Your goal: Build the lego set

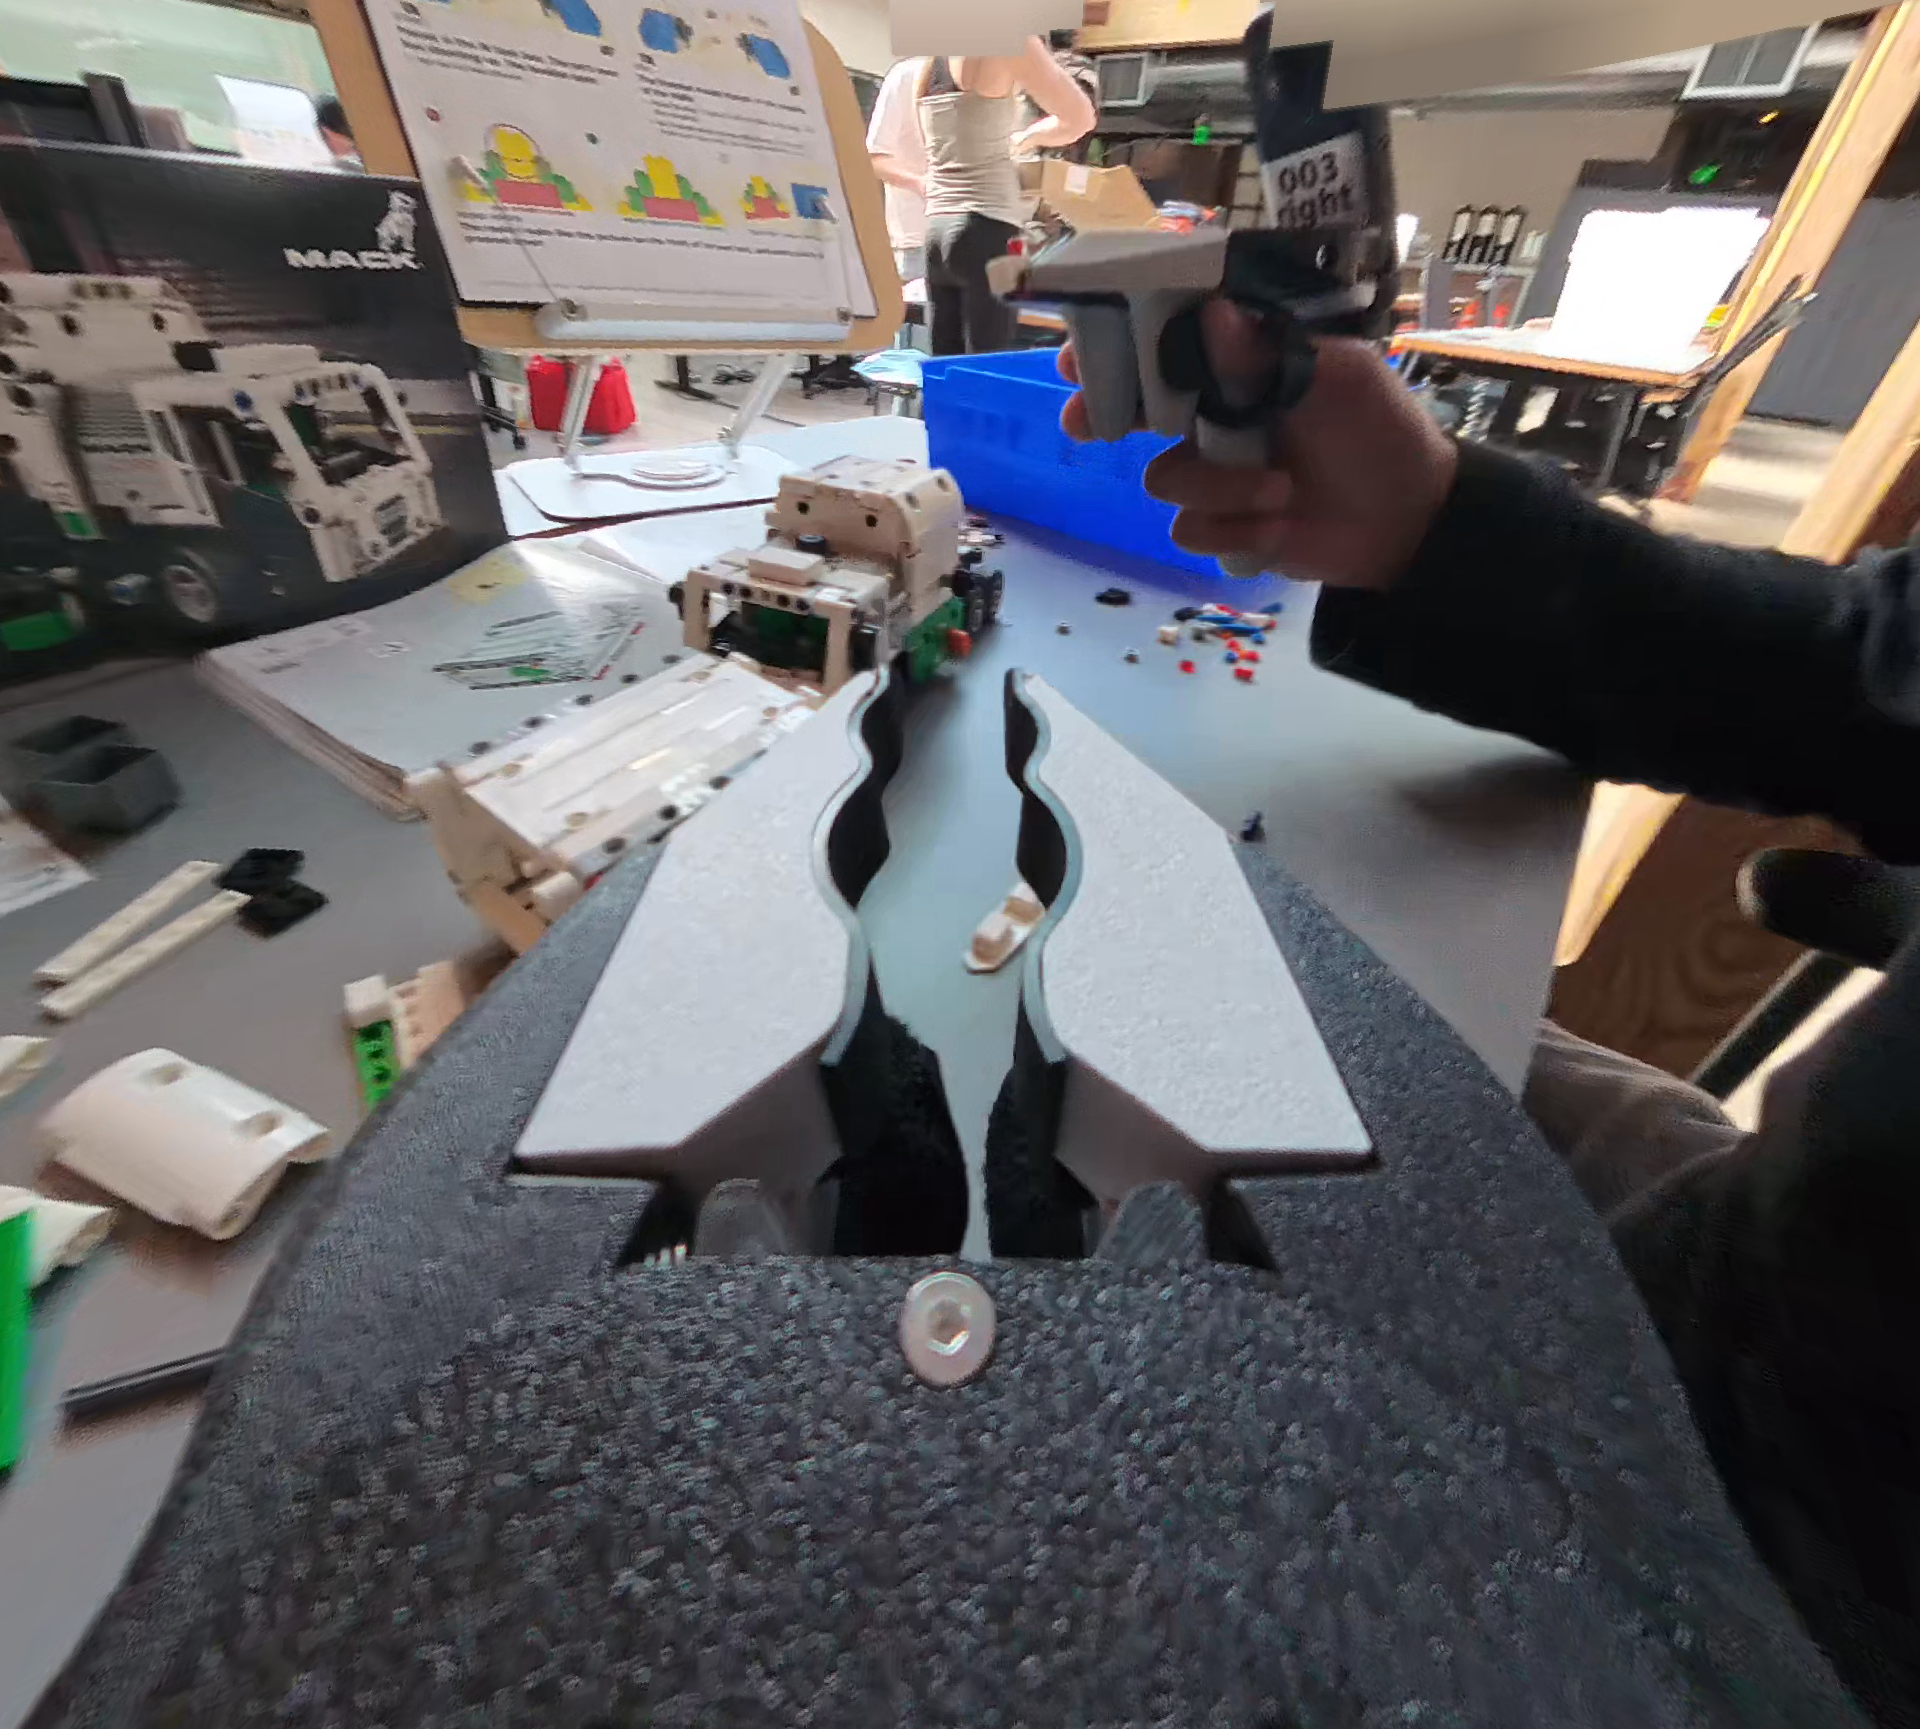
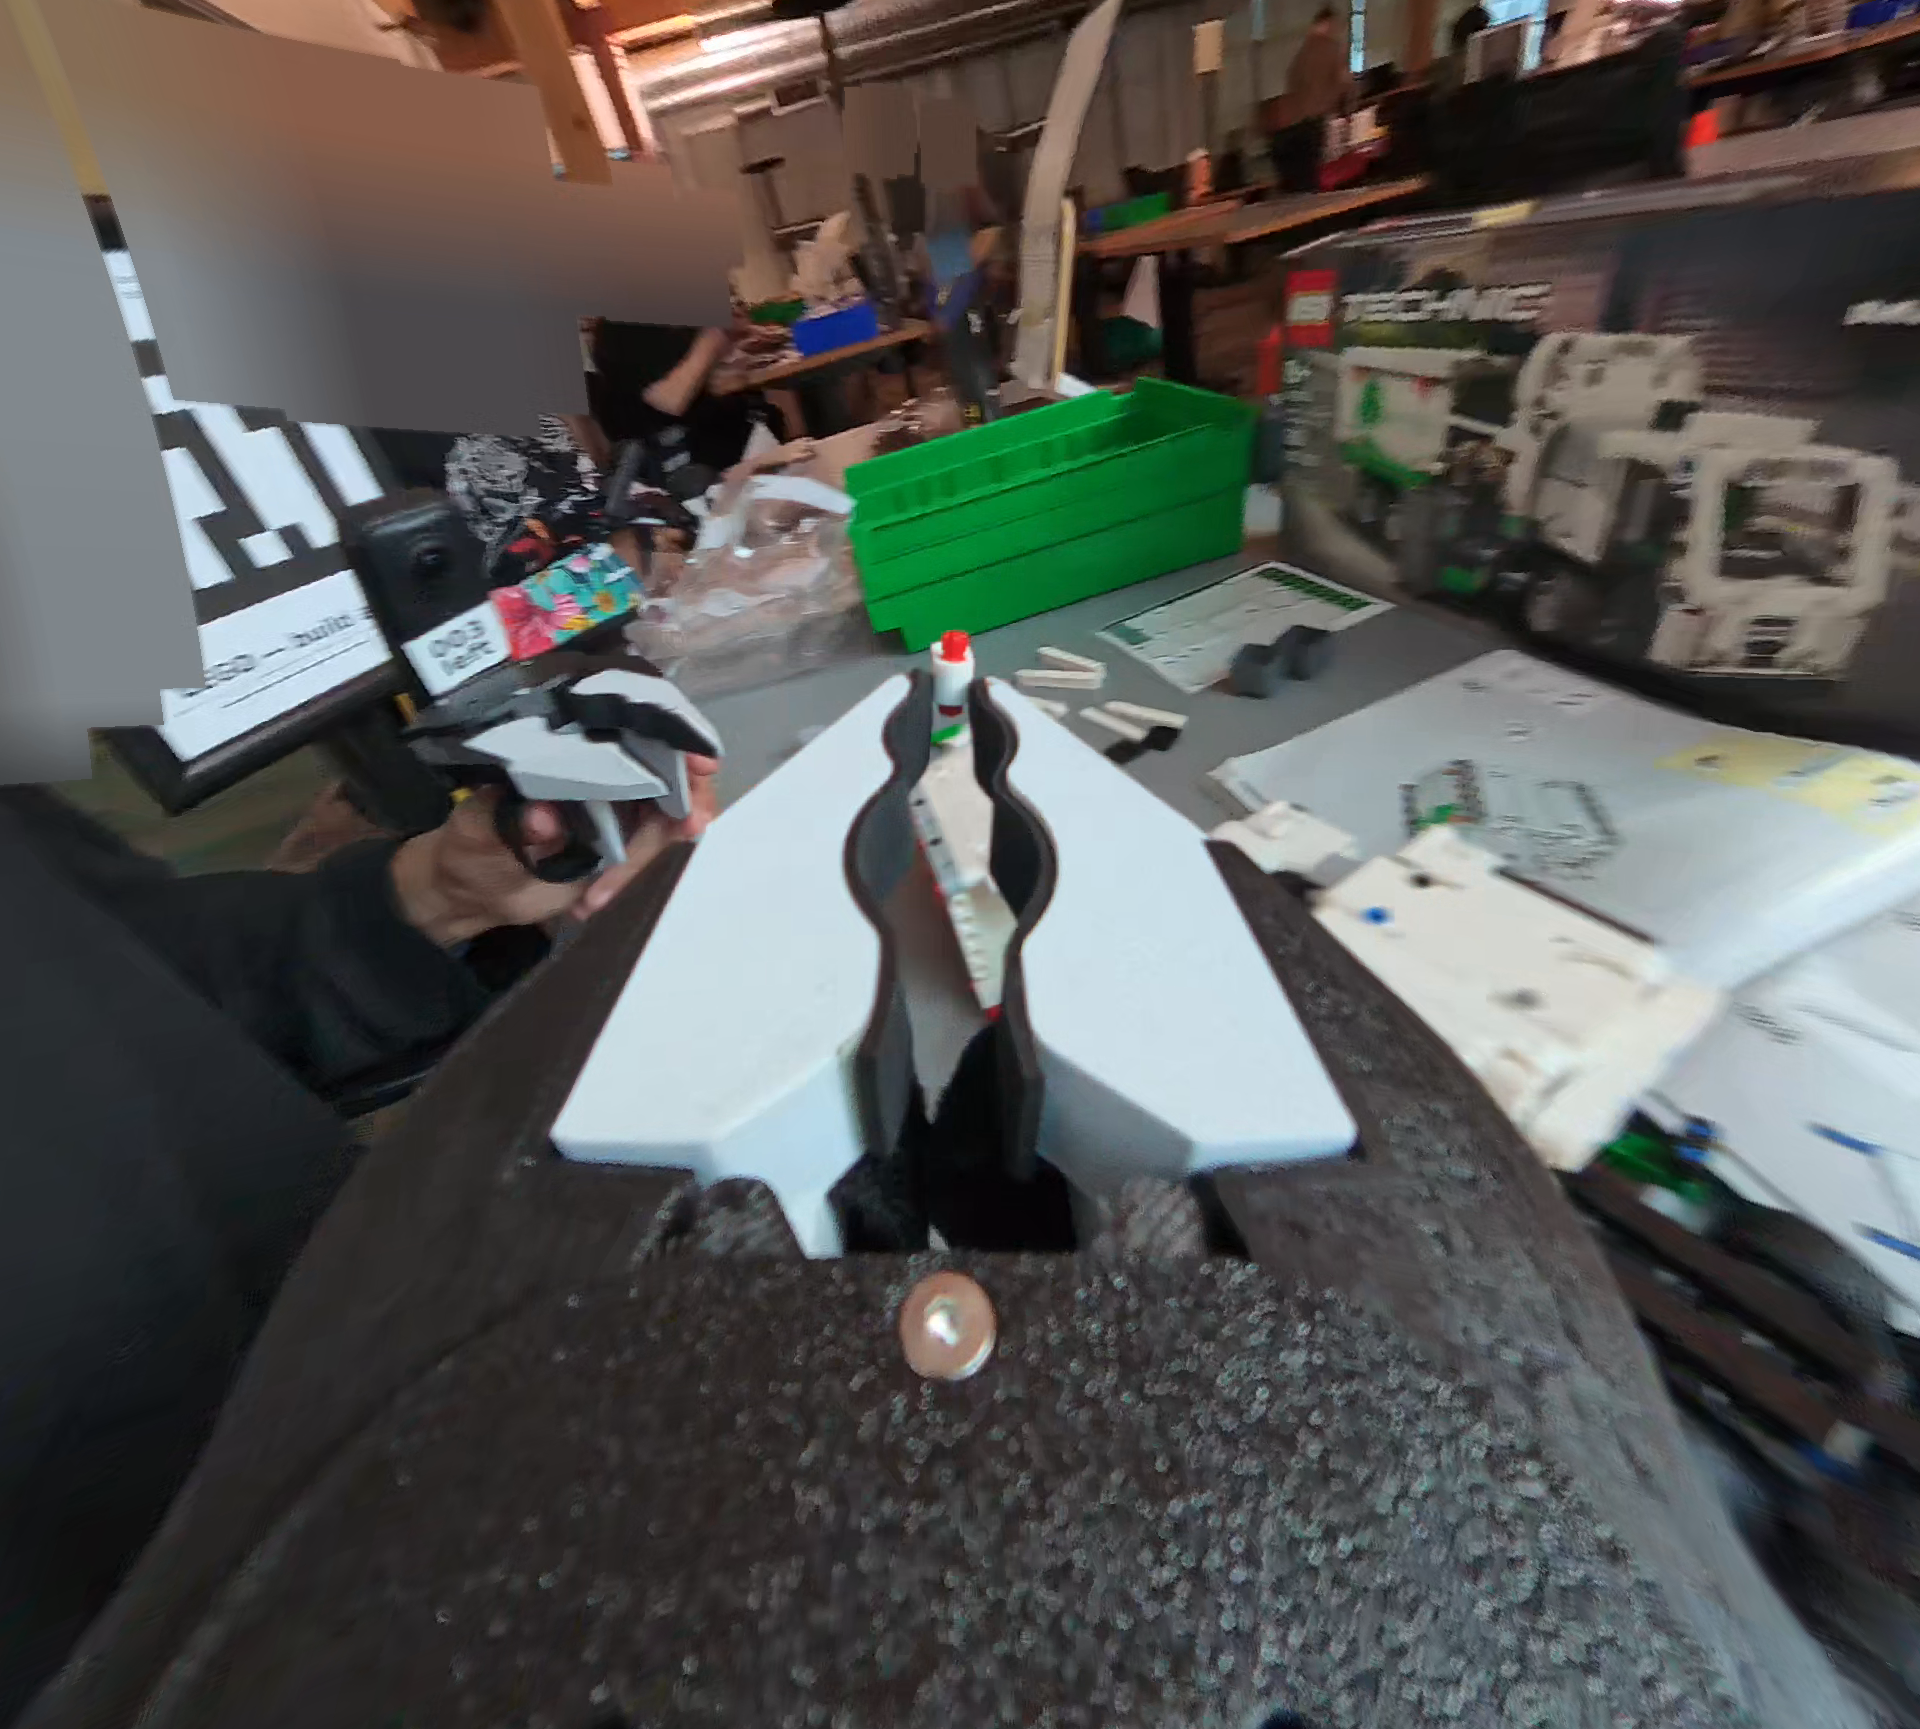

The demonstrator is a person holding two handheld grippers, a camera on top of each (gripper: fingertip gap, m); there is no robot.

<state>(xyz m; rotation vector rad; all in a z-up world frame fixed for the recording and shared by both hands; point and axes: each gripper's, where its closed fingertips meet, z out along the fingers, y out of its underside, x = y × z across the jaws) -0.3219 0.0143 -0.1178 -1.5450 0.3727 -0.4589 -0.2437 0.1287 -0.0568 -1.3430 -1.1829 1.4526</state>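
Note:
My right gripper is shut on a long white lego piece with a red-capped end sticking out past the fingertips. It is held up in the air and also shows in the left wrist view. My left gripper is slightly open above the grey table. A small white piece shows in its gap against the right pad; I cannot tell whether it is held. The partly built white and green truck stands just beyond the left fingertips. A white panel assembly lies left of it.
The set's box stands at the left over an open instruction booklet. A sheet on a stand and a blue bin are behind. Small loose pieces lie at the right. A green bin stands farther off. The grippers' ends are close to 15 cm from one another.

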